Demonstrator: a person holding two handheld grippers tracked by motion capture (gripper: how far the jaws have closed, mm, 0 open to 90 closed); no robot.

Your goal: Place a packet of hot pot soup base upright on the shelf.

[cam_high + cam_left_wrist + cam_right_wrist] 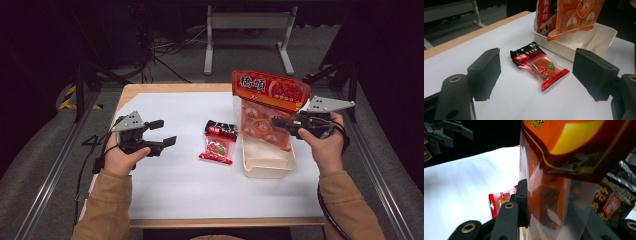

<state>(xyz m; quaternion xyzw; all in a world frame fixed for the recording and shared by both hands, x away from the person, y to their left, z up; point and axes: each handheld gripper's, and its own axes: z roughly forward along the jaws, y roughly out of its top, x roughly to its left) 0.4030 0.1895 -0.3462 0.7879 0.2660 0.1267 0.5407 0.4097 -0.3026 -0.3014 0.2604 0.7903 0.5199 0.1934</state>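
Observation:
My right gripper [282, 127] is shut on a large orange snack bag [270, 100] with a clear window showing orange cubes. It holds the bag upright with the lower end inside a cream tray [267, 167]. In the right gripper view the bag [564, 195] sits between the jaws of the right gripper [556, 215], and one finger [522, 200] presses its clear film. A small red and black packet [218, 142] lies flat on the white sheet left of the tray. My left gripper [166, 132] hovers open further left, and its view looks along the left gripper [537, 65] at the packet [539, 65].
A second packet [544, 15] with red and white print stands in the tray [584, 40] behind the orange bag. The white sheet [170, 185] covers a wooden table [150, 88]. Metal rails run along both sides, with a stand and cables beyond the far edge.

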